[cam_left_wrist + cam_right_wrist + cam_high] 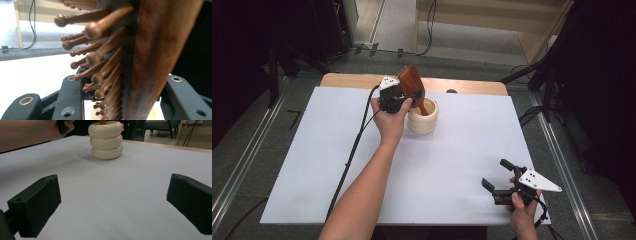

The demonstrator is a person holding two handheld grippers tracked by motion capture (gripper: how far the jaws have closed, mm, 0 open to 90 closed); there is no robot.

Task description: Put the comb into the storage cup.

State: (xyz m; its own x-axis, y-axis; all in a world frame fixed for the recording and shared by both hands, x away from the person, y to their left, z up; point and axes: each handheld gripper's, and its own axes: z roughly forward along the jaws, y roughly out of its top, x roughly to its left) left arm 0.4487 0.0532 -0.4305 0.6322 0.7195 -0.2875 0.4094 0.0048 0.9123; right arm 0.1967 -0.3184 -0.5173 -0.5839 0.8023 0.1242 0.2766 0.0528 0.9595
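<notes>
Placement seems almost done: the left gripper [403,96] clenches the brown wooden hairbrush [412,82] with its handle already inside the cream ribbed ceramic holder [423,118] on the white surface [452,165], only release remains, while the released right gripper [501,185] idles, and the left gripper view reveals the bristles [100,67].

You see a white sheet [452,165] covering most of the desk [472,86]; a strip of bare pale wood shows along the desk's far edge. Grey carpet [257,150] lies around it, with metal rails [239,172] running along both sides. Black stand legs [287,55] rise at the far left, and more stand at the far right. Black cables [429,30] trail across the floor beyond the desk, toward a light wooden platform [512,15] at the back.
</notes>
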